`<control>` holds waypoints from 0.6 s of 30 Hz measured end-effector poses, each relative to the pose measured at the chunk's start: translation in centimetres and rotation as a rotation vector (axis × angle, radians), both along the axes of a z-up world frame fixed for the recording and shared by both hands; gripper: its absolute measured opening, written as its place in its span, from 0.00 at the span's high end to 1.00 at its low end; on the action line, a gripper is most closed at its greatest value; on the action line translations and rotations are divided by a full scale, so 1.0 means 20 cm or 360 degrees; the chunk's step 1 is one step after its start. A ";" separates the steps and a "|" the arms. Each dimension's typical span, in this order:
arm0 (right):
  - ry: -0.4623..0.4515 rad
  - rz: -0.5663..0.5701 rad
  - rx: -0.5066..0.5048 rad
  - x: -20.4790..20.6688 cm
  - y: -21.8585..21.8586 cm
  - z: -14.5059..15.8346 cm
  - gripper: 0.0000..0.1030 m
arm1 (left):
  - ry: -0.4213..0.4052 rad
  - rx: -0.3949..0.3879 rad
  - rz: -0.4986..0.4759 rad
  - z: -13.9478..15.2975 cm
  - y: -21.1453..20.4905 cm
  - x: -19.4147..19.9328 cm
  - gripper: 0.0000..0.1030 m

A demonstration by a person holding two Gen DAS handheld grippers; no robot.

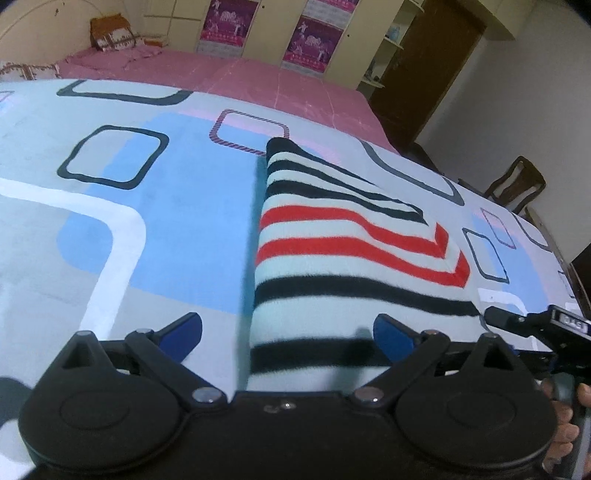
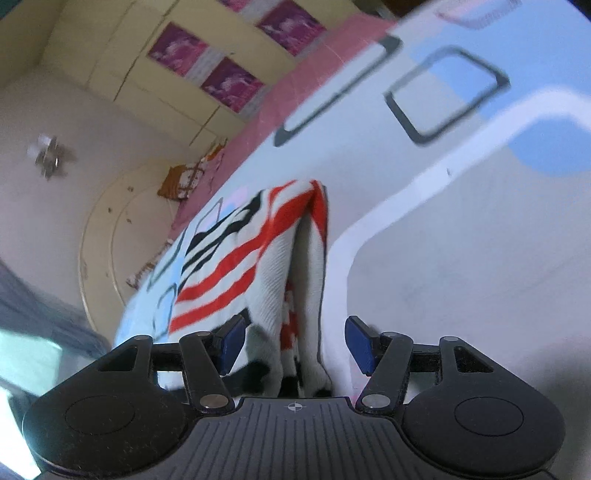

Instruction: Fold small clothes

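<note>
A small knit sweater [image 1: 332, 251] with white, black and red stripes lies folded on a patterned bed sheet [image 1: 166, 221]. My left gripper [image 1: 288, 336] is open, just above the sweater's near edge, its blue pads straddling the left fold. My right gripper [image 2: 295, 345] is open too, and the sweater's edge [image 2: 258, 266] stands between its pads. The right gripper also shows at the right edge of the left wrist view [image 1: 535, 325], by the sweater's near right corner.
The sheet is light blue with white bands and dark rounded squares. Behind it lies a pink bed cover [image 1: 240, 74] with pillows [image 1: 110, 35]. A cream wardrobe with magenta posters [image 1: 314, 40], a brown door [image 1: 432, 66] and a wooden chair [image 1: 517, 184] stand beyond.
</note>
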State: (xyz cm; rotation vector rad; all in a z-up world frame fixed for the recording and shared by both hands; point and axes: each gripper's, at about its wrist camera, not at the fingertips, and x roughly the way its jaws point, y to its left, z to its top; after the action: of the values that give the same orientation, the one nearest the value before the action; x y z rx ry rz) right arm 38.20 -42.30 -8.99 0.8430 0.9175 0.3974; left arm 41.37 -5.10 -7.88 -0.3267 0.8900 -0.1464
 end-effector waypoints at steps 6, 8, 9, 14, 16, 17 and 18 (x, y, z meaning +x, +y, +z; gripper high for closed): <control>0.0078 -0.0040 0.0132 0.05 0.01 -0.09 0.42 | 0.0045 -0.0071 -0.0061 -0.04 0.01 0.09 0.03; 0.0090 -0.0058 0.0133 0.04 0.03 -0.08 0.52 | 0.0045 -0.0104 -0.0083 -0.05 0.01 0.10 0.03; 0.0118 -0.0028 0.0154 0.05 0.06 -0.09 0.55 | 0.0043 -0.0125 -0.0092 -0.06 0.02 0.11 0.03; 0.0083 -0.0023 0.0068 0.05 0.03 -0.05 0.55 | 0.0065 -0.0230 -0.0159 -0.08 0.04 0.17 0.04; 0.0064 -0.0031 0.0027 0.06 0.01 -0.03 0.55 | 0.0087 -0.0277 -0.0204 -0.10 0.04 0.21 0.04; 0.0078 -0.0012 0.0030 0.07 0.02 -0.04 0.54 | 0.0107 -0.0314 -0.0226 -0.12 0.04 0.24 0.04; 0.0078 0.0016 0.0023 0.08 0.04 -0.04 0.54 | 0.0126 -0.0349 -0.0243 -0.13 0.03 0.26 0.04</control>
State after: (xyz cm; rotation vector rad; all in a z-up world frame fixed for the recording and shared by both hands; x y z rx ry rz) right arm 39.80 -41.55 -9.83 0.8649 0.9654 0.3944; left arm 46.55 -4.46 -10.57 -0.4713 0.9797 -0.3758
